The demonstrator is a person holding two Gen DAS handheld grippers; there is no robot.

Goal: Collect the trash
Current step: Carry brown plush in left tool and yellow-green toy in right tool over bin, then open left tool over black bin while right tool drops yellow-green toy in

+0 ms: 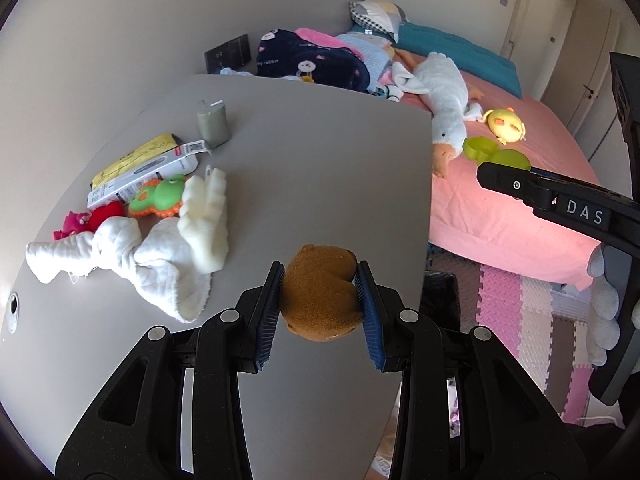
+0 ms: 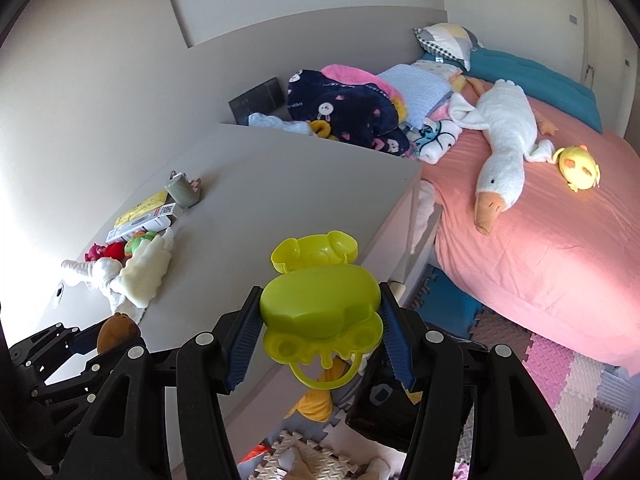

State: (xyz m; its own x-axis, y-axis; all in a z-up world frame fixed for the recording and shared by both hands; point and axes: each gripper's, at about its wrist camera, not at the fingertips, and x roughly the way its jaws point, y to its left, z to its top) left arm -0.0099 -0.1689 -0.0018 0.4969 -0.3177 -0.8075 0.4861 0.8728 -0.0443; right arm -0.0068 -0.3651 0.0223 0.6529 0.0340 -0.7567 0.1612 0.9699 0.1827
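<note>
My left gripper (image 1: 320,280) is shut on a brown plush toy (image 1: 320,296) and holds it above the grey table (image 1: 300,160) near its right edge. The toy also shows at the lower left of the right wrist view (image 2: 114,330). My right gripper (image 2: 320,300) is shut on a lime-green plastic case (image 2: 320,304) with an open lid, held over the table's front right corner. In the left wrist view the green case (image 1: 486,152) and the right gripper's arm show at the right, over the bed.
On the table's left lie white cloths (image 1: 140,256), a cream towel (image 1: 204,220), green (image 1: 160,200) and red toys (image 1: 104,216), a boxed item (image 1: 148,168) and a grey cup (image 1: 212,124). A pink bed (image 2: 540,240) with a goose plush (image 2: 504,140) is right. Foam mats cover the floor.
</note>
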